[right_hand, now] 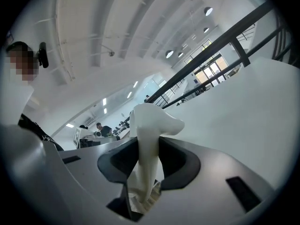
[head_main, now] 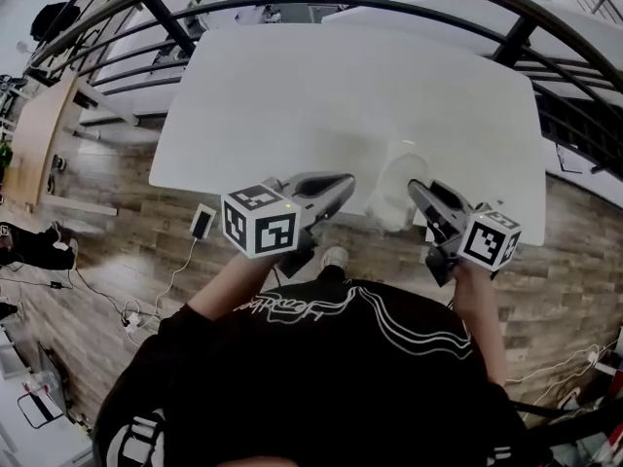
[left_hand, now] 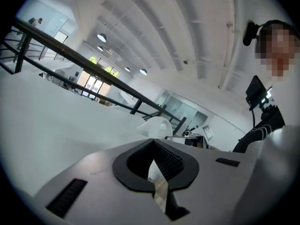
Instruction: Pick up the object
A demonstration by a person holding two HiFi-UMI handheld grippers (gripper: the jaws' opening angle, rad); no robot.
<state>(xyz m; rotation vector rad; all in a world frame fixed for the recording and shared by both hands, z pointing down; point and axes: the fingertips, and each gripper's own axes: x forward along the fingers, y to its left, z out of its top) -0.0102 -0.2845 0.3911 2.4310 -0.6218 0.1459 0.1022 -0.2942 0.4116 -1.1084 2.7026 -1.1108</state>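
Observation:
The object is a smooth white curved piece (right_hand: 151,125). It stands up between the jaws of my right gripper (right_hand: 148,170), and the pads press on its lower part. In the head view the white object (head_main: 402,185) is above the front edge of the white table (head_main: 341,95), with the right gripper (head_main: 421,197) at its right side. My left gripper (head_main: 341,185) hovers just left of it, jaws together with nothing between them. In the left gripper view the left gripper (left_hand: 157,172) points toward the white object (left_hand: 157,125).
A black curved railing (head_main: 321,3) runs behind the table. A phone on a cable (head_main: 201,224) lies on the wooden floor at the left, below the table's edge. More cables (head_main: 131,314) trail on the floor near the person's body.

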